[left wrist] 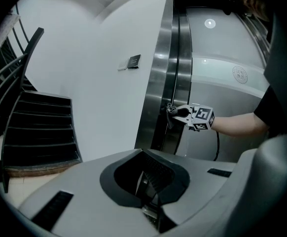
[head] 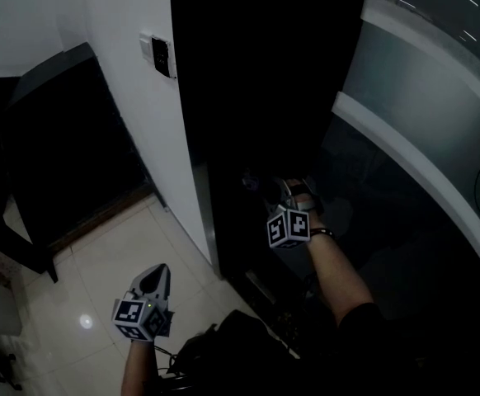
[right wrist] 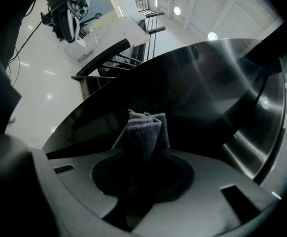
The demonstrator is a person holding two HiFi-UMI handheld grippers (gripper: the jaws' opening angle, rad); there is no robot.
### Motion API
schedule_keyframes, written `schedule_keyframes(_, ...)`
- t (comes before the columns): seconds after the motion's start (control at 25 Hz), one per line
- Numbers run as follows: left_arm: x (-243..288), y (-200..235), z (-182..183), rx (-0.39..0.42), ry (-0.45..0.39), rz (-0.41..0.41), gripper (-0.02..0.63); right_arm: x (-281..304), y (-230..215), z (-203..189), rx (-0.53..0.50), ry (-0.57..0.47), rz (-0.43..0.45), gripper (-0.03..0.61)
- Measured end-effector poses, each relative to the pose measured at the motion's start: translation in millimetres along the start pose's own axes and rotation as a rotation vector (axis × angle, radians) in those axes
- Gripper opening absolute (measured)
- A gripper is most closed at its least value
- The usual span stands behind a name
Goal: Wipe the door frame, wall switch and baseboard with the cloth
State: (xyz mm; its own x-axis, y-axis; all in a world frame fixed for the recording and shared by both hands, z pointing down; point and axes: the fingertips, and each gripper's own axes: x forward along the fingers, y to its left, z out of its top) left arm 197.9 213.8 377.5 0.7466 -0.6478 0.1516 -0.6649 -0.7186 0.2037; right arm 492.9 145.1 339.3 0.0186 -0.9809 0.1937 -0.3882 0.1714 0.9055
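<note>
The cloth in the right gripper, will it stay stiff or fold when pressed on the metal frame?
Probably floppy: the cloth sits in soft bunched folds in the right gripper, so it should flatten against the metal frame. Its fuzzy pile likely drags rather than slips. Small and thin, it is probably light.

Floor (head: 108,271) lies open between staircase (left wrist: 40,127) and door frame (left wrist: 156,83).

cloth (right wrist: 144,132): lower end hidden in dark | wall switch (head: 159,56): detail too small
</note>
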Motion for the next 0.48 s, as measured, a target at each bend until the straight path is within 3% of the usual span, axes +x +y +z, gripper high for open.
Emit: schedule_keyframes(0.48, -2.7, 5.4, -17.6, -0.015, 0.057, 0.034, 0.000, 9.0, 62.9, -25.7, 0.004, 0.052, 0.129, 0.098)
